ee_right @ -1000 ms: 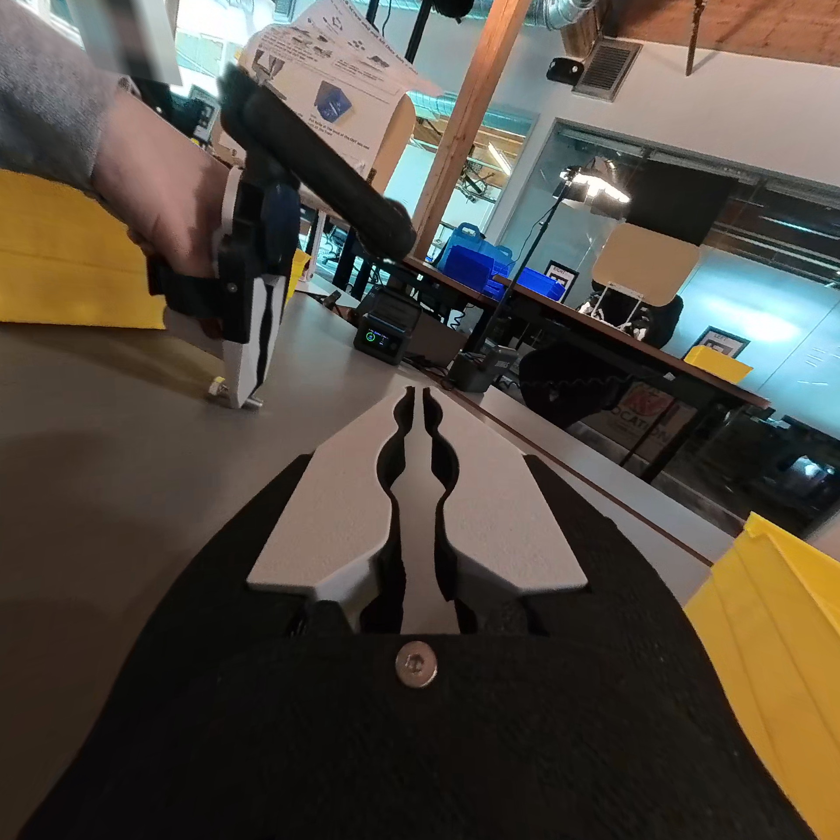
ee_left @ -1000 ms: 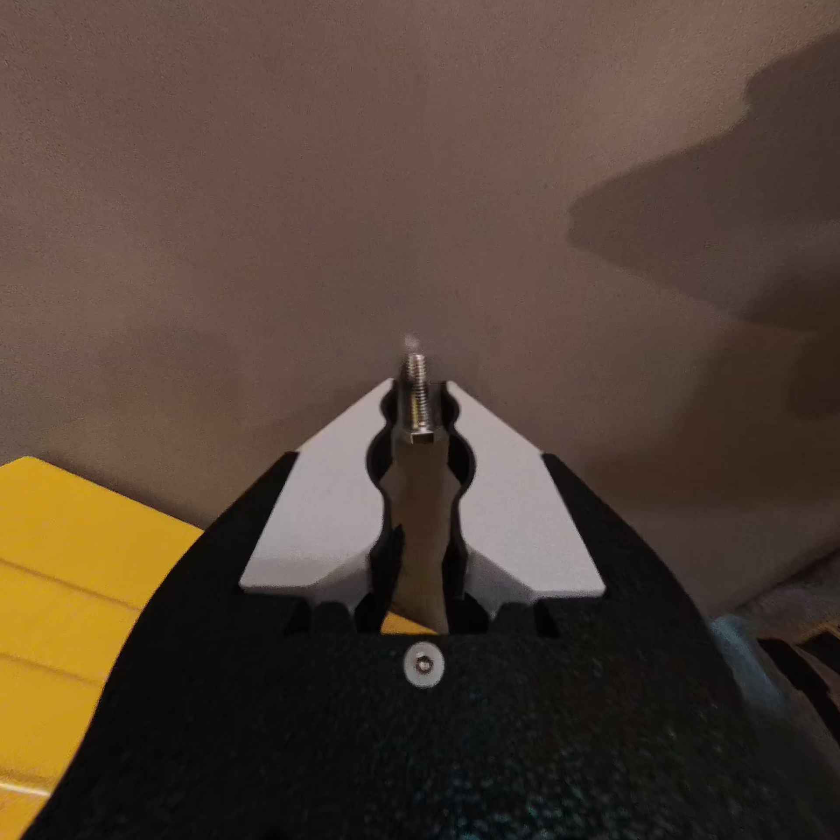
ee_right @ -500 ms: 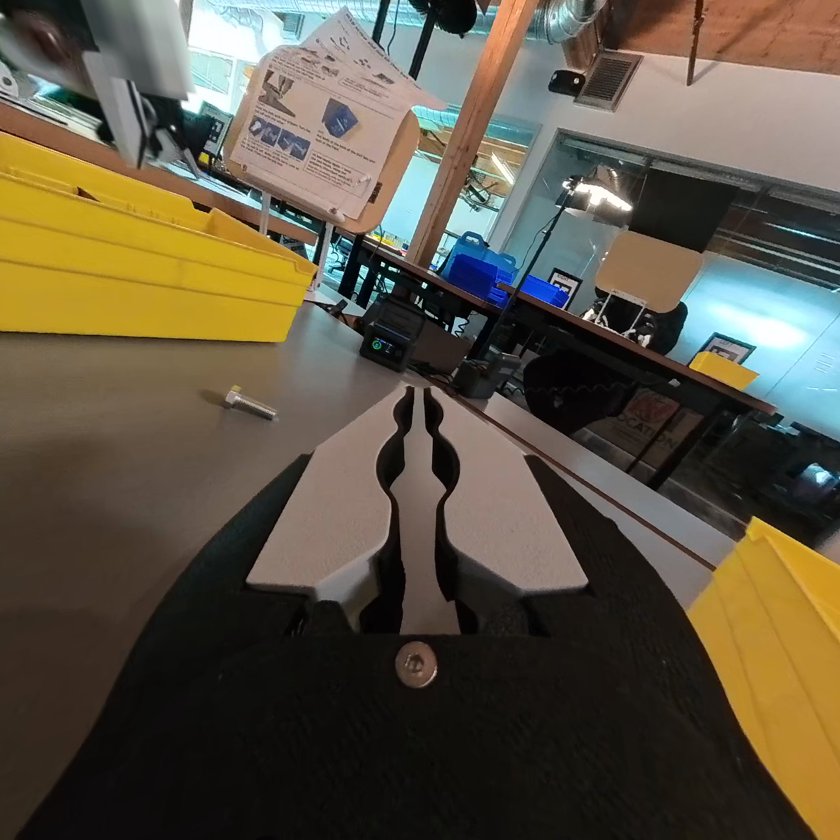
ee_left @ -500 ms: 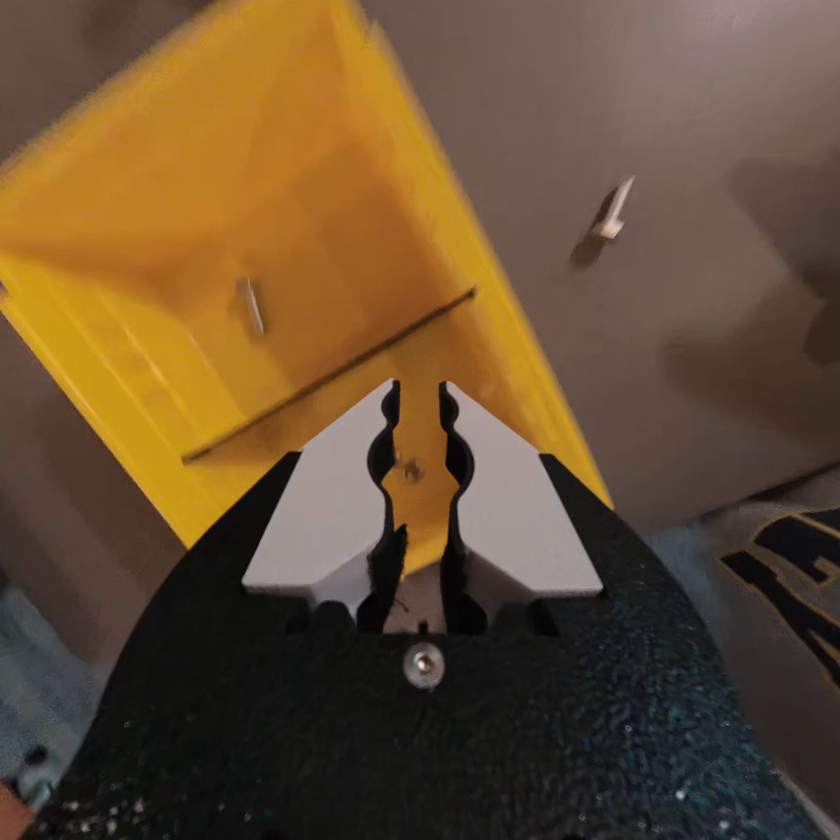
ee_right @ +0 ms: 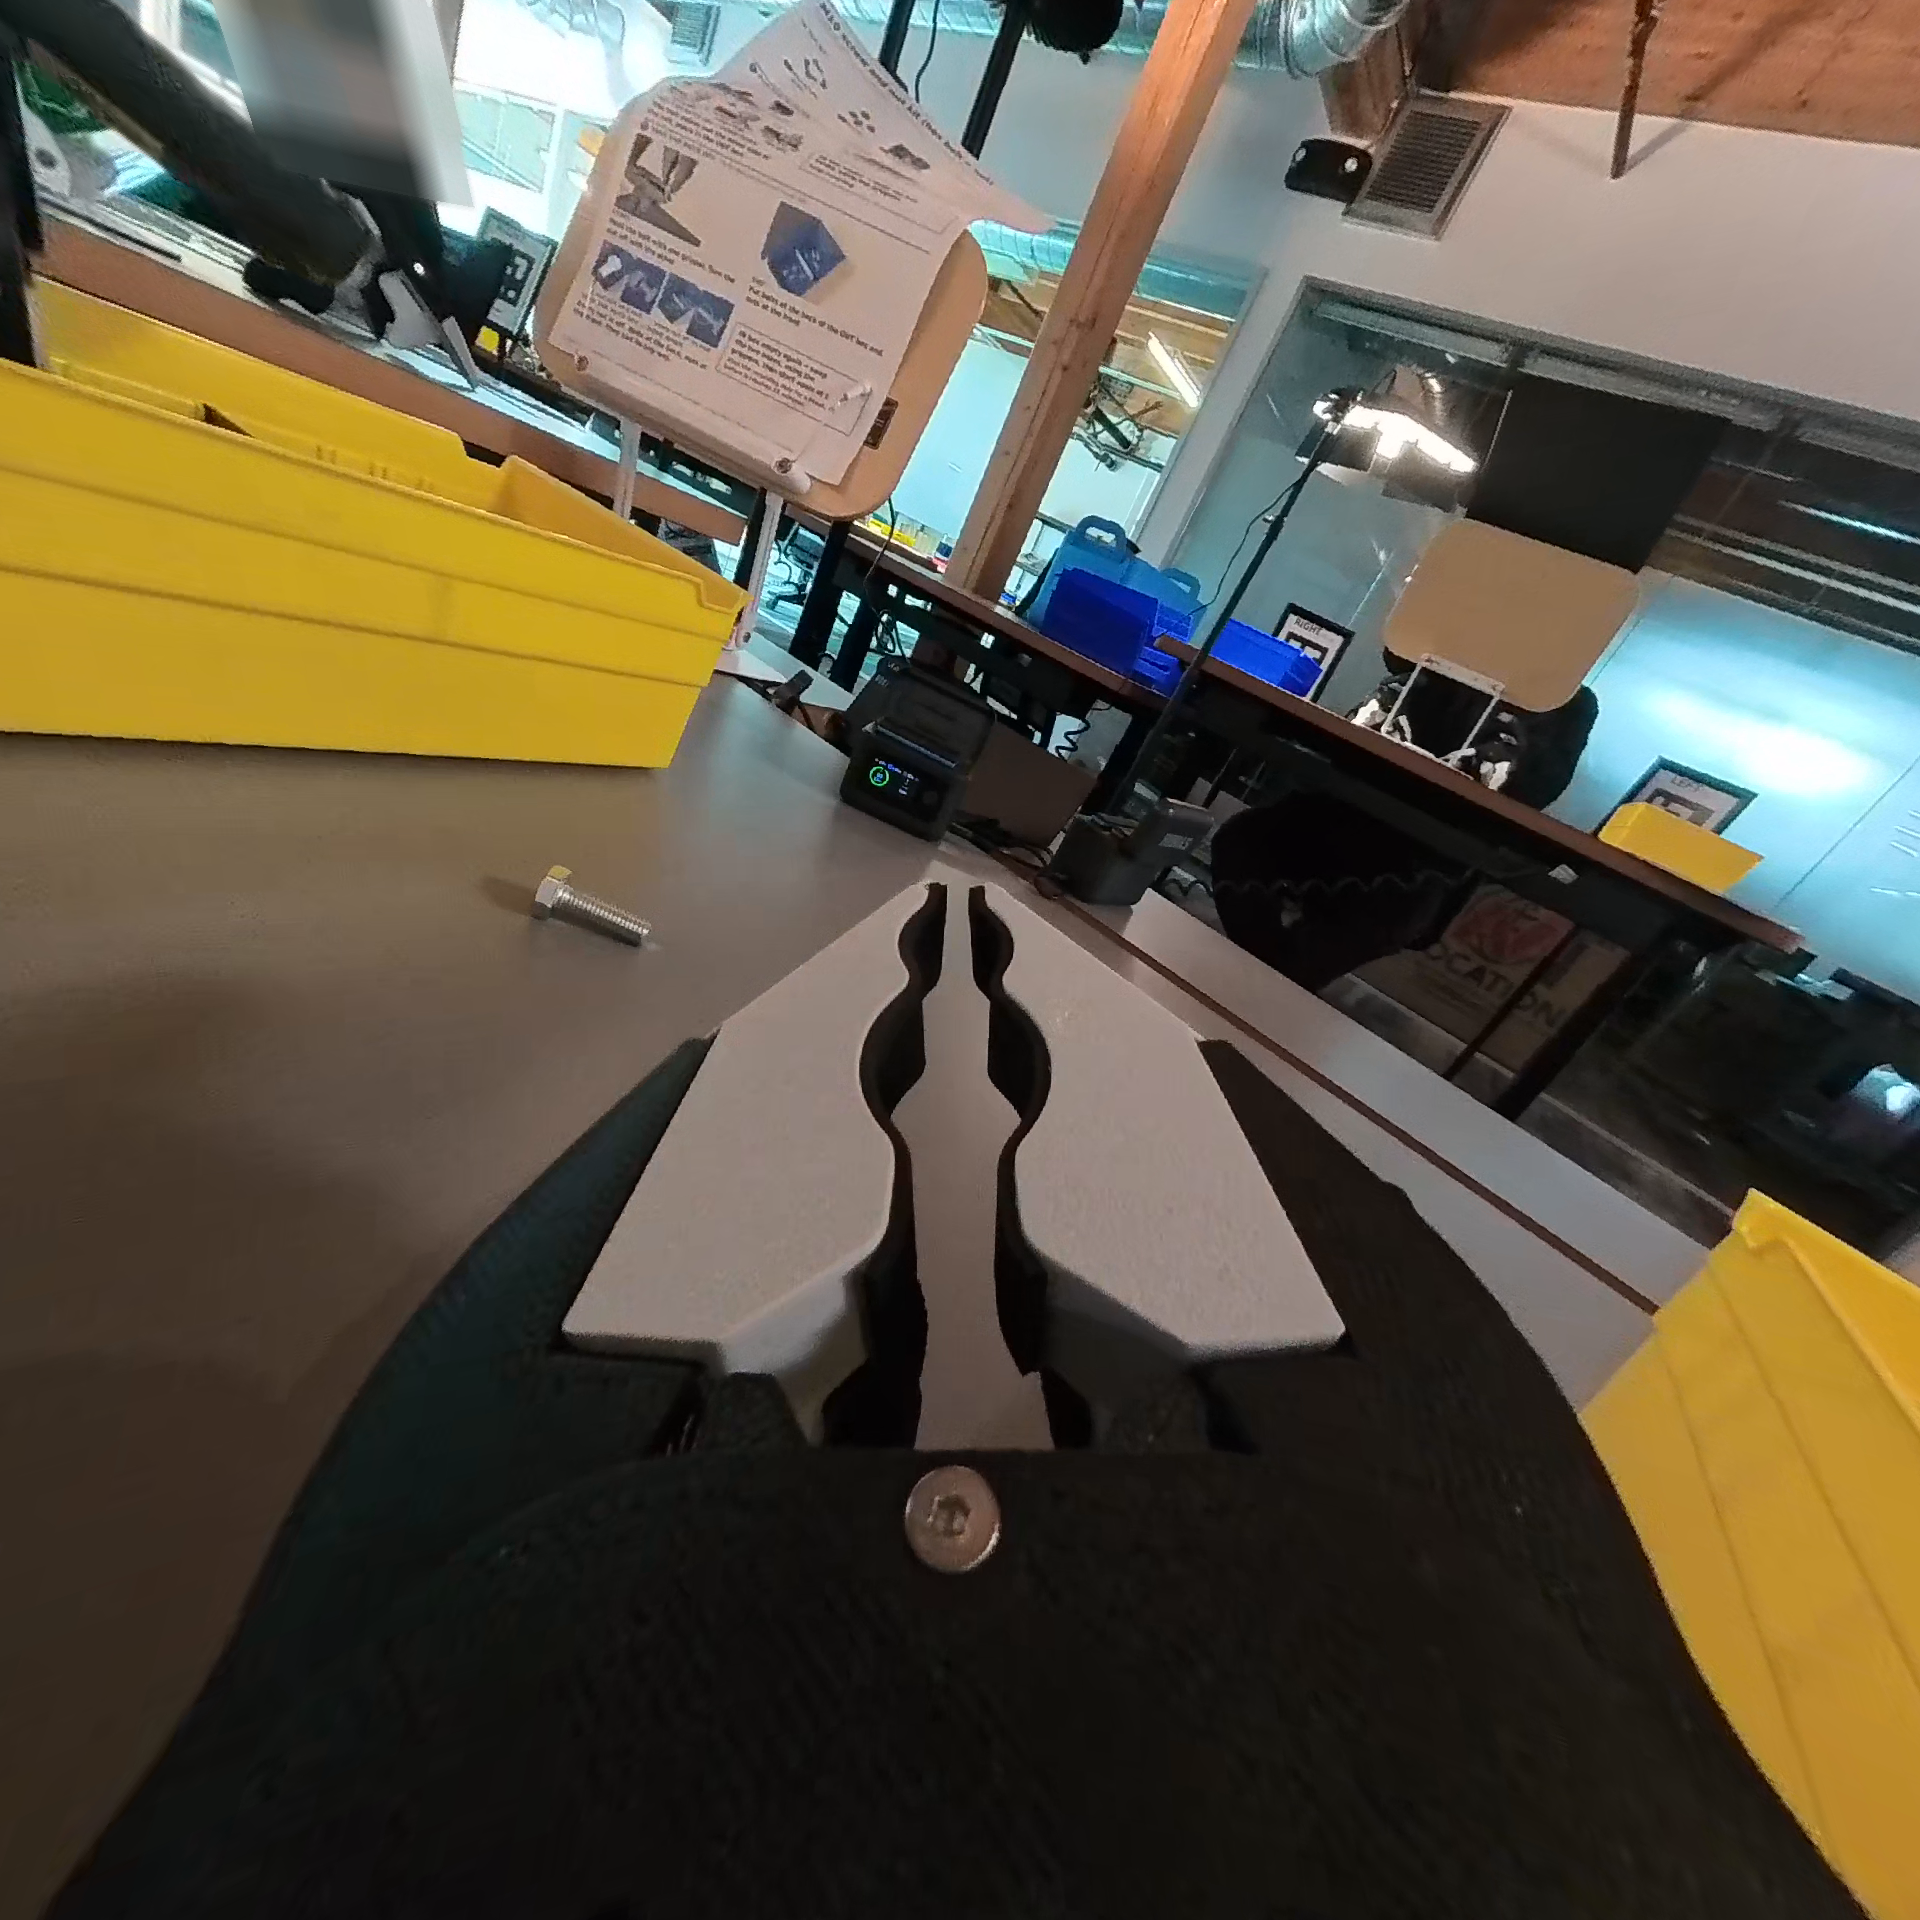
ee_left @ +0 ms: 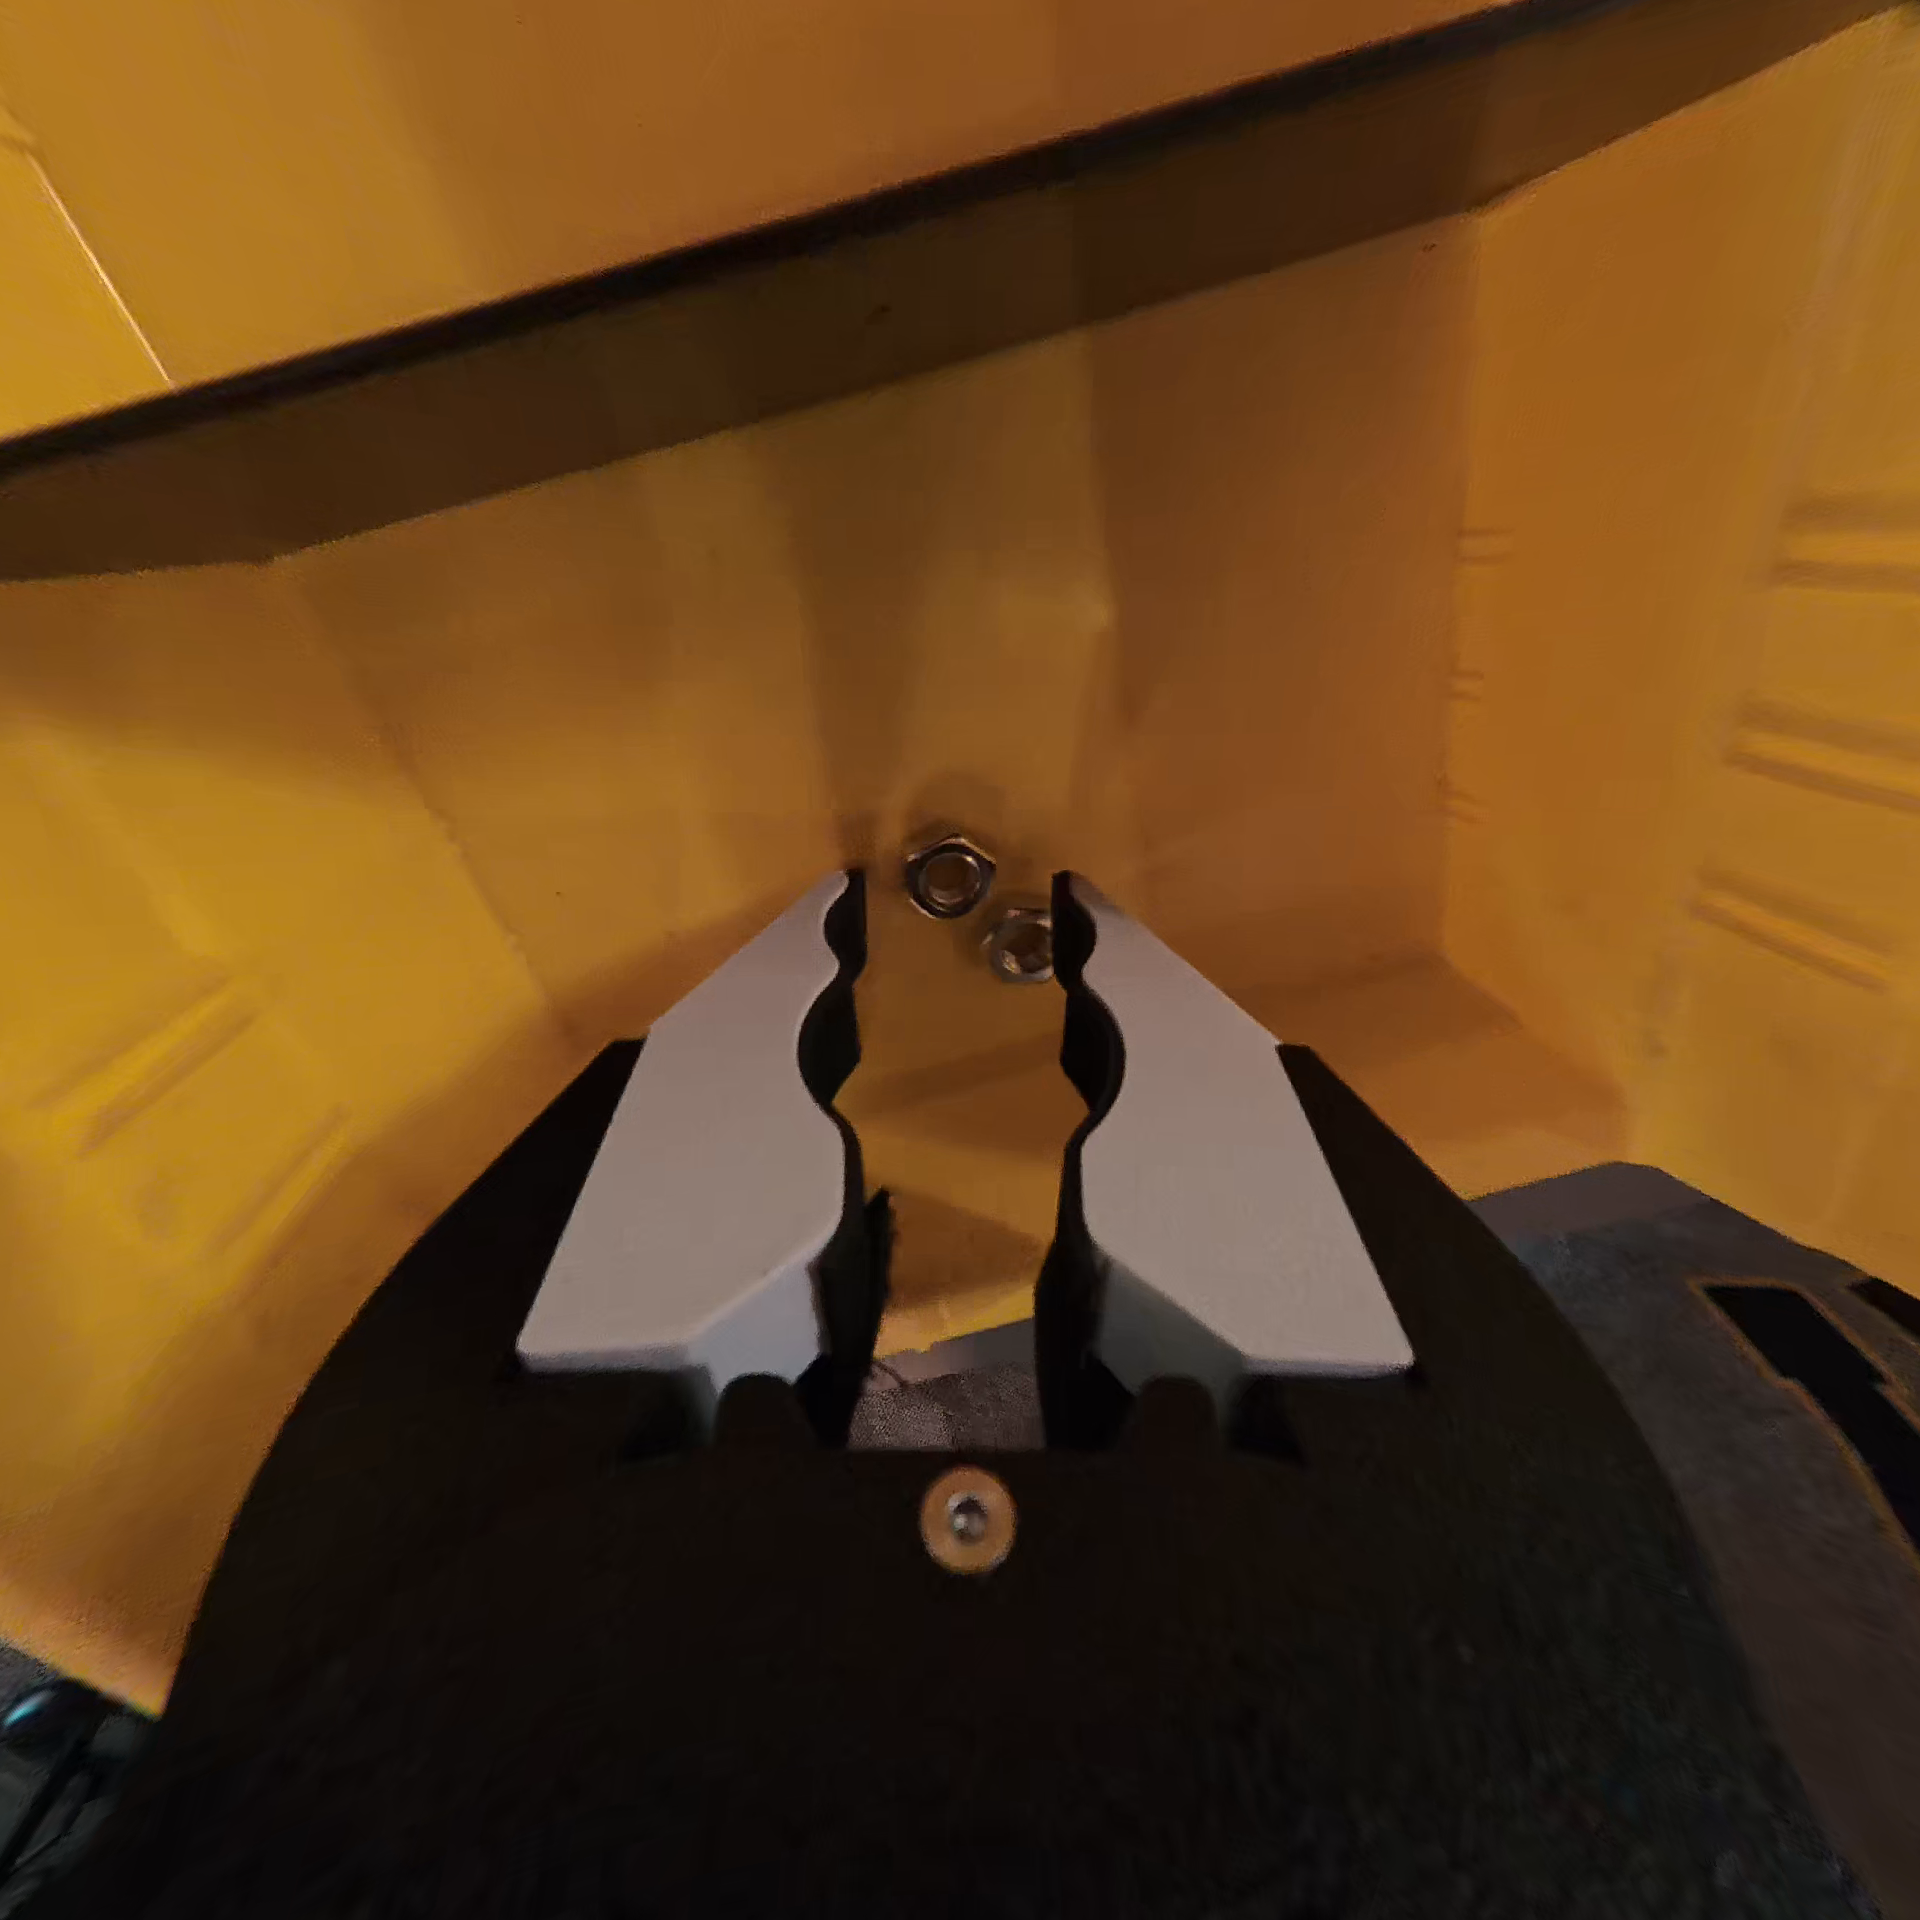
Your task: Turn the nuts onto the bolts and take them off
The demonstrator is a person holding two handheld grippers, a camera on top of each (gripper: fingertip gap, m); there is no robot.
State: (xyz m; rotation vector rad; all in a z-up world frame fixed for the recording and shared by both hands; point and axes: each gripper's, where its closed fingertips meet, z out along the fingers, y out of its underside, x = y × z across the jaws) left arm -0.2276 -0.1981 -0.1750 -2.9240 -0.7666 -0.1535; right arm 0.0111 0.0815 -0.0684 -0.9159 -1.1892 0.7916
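My left gripper (ee_left: 954, 883) is open and reaches down into a yellow bin (ee_left: 416, 831). Two steel hex nuts lie on the bin floor at its fingertips: one nut (ee_left: 951, 873) sits between the tips, the other nut (ee_left: 1018, 943) lies against the right finger. My right gripper (ee_right: 957, 894) is nearly shut and empty, low over the grey table (ee_right: 260, 987). A silver hex bolt (ee_right: 590, 910) lies on its side on the table, ahead and left of the right gripper.
A black divider (ee_left: 727, 270) crosses the bin beyond the nuts. In the right wrist view the yellow bin (ee_right: 312, 623) stands at the left and another yellow bin (ee_right: 1787, 1507) at the right. A small black device (ee_right: 909, 774) and a paper-covered board (ee_right: 769, 260) stand behind.
My left gripper let go of the bolt on the table, swung over to the yellow bin, opened wider and dropped in over the two nuts. The right gripper has stayed put.
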